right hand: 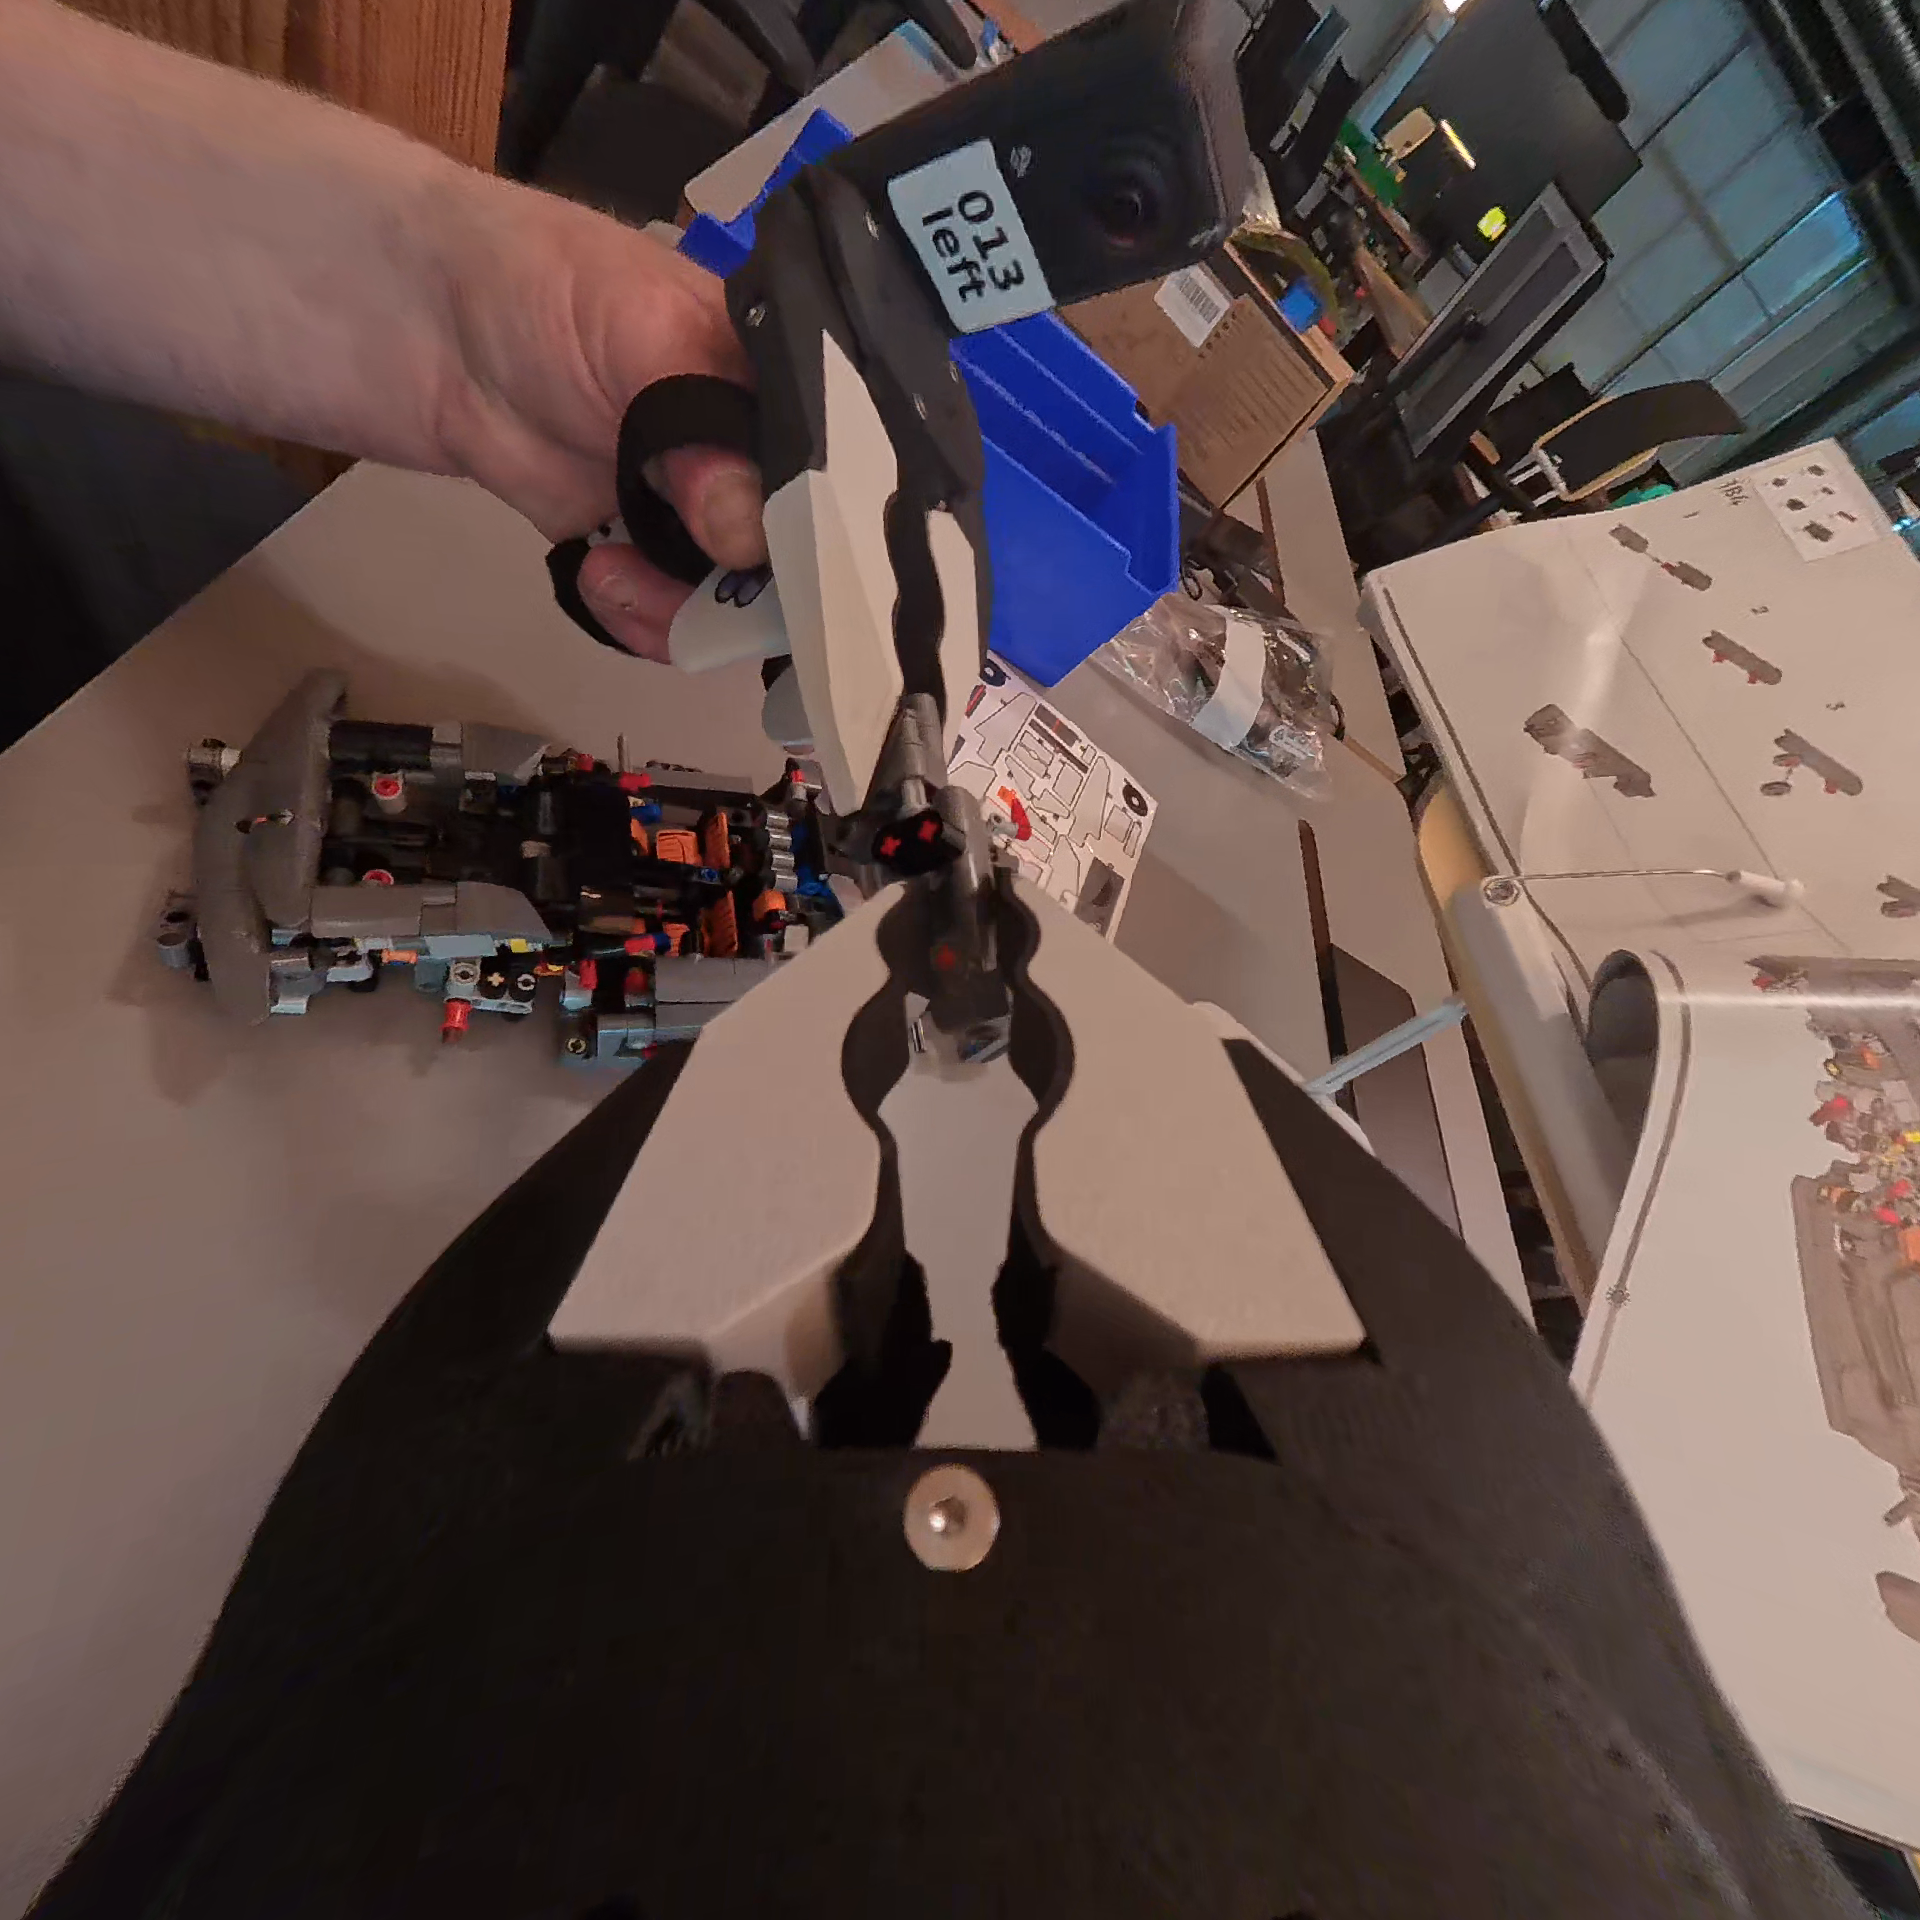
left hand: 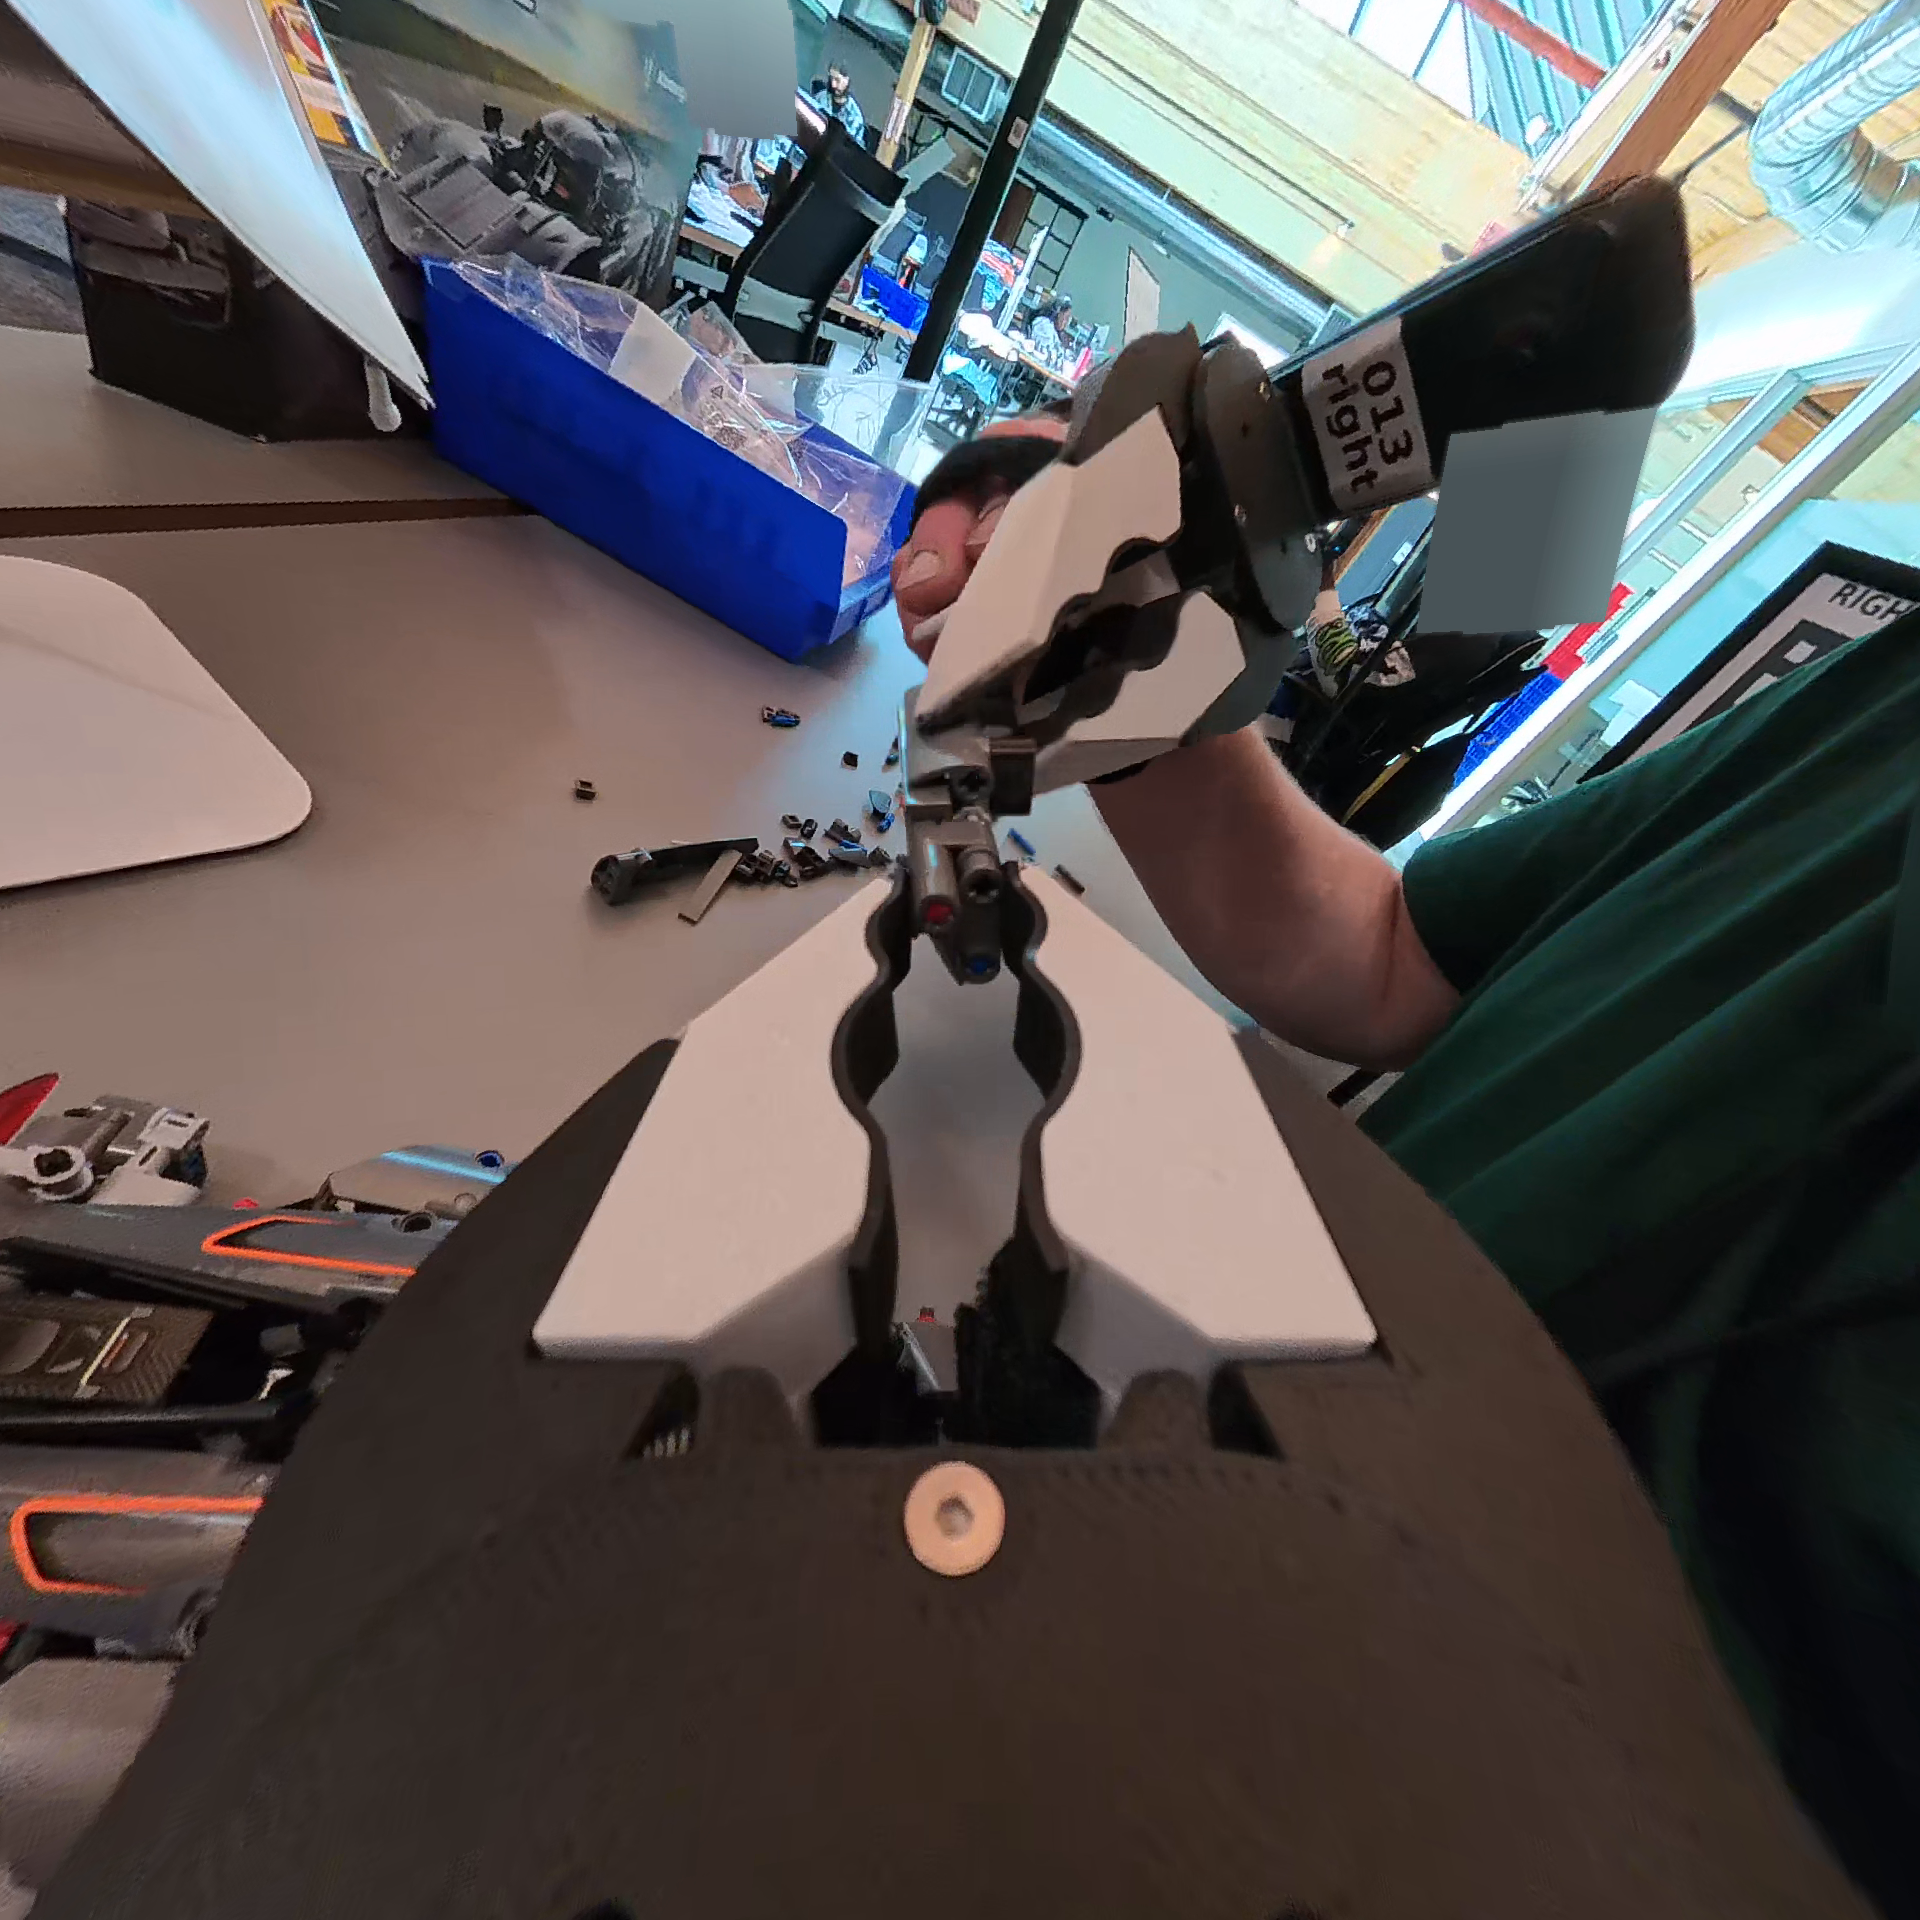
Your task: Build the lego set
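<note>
A small grey and black lego sub-assembly [left hand: 940, 862] with red and blue pins is held in the air between both grippers. My left gripper [left hand: 958, 909] is shut on its lower end. My right gripper [left hand: 961, 743] comes in from the upper right and is shut on its upper end. In the right wrist view the right gripper [right hand: 956, 925] grips the sub-assembly [right hand: 971, 997], and the left gripper [right hand: 891, 774] reaches down onto it from above. The large, partly built lego model [right hand: 468, 883] lies on the table to the left. It also shows at the lower left of the left wrist view [left hand: 156, 1299].
Several small loose pieces [left hand: 810, 842] lie on the grey table [left hand: 416, 675]. A blue bin [left hand: 644, 488] with clear plastic stands behind. A sticker sheet [right hand: 1070, 800], a bag of parts [right hand: 1236, 675] and the open instruction booklet [right hand: 1662, 727] lie to the right. My left and right fingertips are right by each other.
</note>
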The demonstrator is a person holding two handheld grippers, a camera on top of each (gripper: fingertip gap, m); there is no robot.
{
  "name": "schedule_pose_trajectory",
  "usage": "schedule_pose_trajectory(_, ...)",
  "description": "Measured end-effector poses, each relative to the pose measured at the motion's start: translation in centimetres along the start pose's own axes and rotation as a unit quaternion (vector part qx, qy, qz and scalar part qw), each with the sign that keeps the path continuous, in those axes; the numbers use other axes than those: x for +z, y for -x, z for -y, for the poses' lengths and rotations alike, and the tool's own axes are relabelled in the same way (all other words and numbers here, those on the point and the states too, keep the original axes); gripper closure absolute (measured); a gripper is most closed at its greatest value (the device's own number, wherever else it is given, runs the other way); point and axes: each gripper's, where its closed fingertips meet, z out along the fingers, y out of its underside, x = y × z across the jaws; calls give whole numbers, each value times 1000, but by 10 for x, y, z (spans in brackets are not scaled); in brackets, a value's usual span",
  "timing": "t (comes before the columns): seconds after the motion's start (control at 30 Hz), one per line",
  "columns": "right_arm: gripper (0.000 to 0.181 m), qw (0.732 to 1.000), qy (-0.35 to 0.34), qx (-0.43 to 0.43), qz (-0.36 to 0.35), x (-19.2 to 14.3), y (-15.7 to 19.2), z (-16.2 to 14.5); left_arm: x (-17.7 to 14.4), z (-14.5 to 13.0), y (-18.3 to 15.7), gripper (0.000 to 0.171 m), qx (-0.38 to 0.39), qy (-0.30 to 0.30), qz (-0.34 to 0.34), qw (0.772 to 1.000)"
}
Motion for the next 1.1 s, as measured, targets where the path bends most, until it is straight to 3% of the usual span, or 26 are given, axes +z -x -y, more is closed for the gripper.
schedule_pose_trajectory(1.0, 173, 1000, 2, 16, -7, 2, 4, -2, 5, -4, -1, 157, -12, -8, -18, 1000)
schedule_pose_trajectory(1.1, 160, 1000, -2, 19, -9, 2, 3, 1, 4, 0, 1, 157, -25, -21, -25, 999)
